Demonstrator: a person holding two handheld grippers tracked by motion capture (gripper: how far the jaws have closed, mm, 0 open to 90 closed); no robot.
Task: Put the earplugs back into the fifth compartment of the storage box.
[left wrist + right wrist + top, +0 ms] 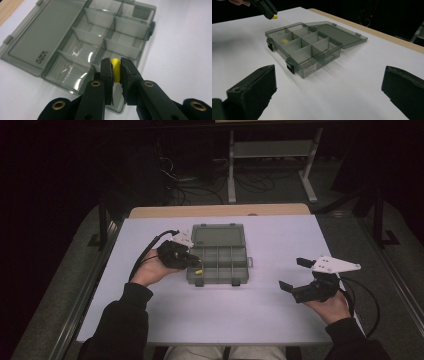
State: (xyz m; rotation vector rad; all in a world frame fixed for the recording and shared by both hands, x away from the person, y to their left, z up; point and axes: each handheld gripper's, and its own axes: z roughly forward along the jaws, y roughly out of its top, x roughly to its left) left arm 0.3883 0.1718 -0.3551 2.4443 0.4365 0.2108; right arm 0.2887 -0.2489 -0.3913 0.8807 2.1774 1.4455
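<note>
A smoky clear compartment box [218, 262] lies open on the white table, its lid [218, 235] folded flat toward the far side. My left gripper [196, 266] hovers over the box's near-left corner, shut on a small yellow piece [115, 69] that pokes up between the jaws. From the right gripper view that same yellow piece [274, 16] hangs above the box's [305, 47] far corner, and a yellowish glint shows inside one compartment. My right gripper [294, 274] rests open near the table's right side, well apart from the box, its fingers [255, 87] spread wide and empty.
The white table [225, 320] has a wooden strip [220, 210] along its far edge. Beyond it stand a metal stand [272, 150] and cables on a dark floor. The box's dividers [92, 37] form several empty-looking compartments.
</note>
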